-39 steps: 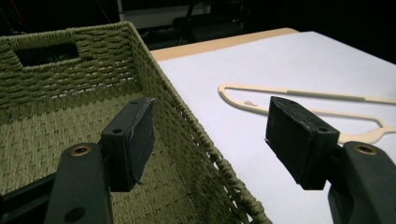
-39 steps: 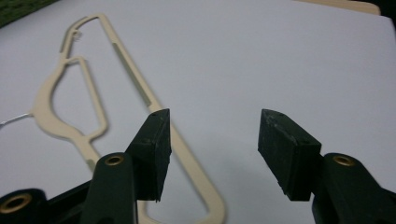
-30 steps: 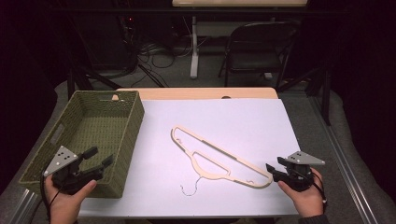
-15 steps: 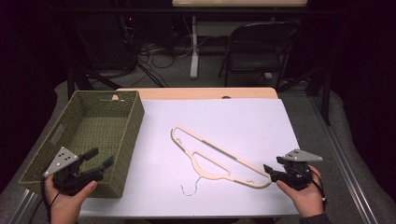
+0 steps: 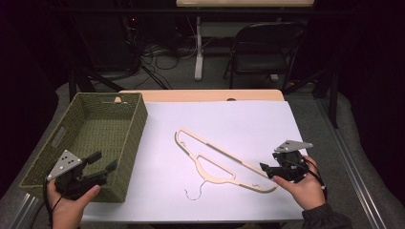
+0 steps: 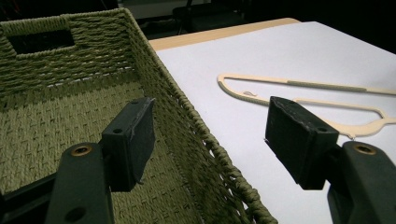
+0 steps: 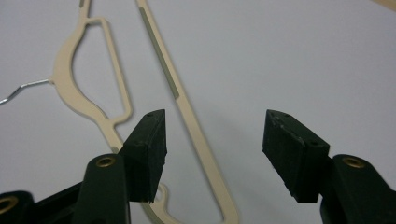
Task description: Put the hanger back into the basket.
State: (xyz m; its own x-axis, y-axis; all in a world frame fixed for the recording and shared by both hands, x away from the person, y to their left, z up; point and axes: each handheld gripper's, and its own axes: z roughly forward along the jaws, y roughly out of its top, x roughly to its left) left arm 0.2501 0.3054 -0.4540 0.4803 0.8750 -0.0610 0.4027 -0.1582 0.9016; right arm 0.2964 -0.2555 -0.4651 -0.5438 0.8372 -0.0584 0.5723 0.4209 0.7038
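We hold the right gripper (image 5: pixel 267 168) at the near right end of the cream hanger (image 5: pixel 217 160), which lies flat on the white sheet (image 5: pixel 248 119). Its jaws have just been opening and stand wide apart. In the right gripper view the hanger's (image 7: pixel 184 107) straight bar runs up between the two jaws, nearer the left one, and neither pad touches it; the wire hook (image 7: pixel 23 88) points off to the left, beyond the left jaw.

Our left gripper (image 5: pixel 106 166) sits at the near right corner of the green woven basket (image 5: pixel 57 138). Its jaws are open with nothing pressed between them. In the left gripper view they straddle the basket's (image 6: pixel 196 135) right wall: one jaw over the inside, the other over the sheet.
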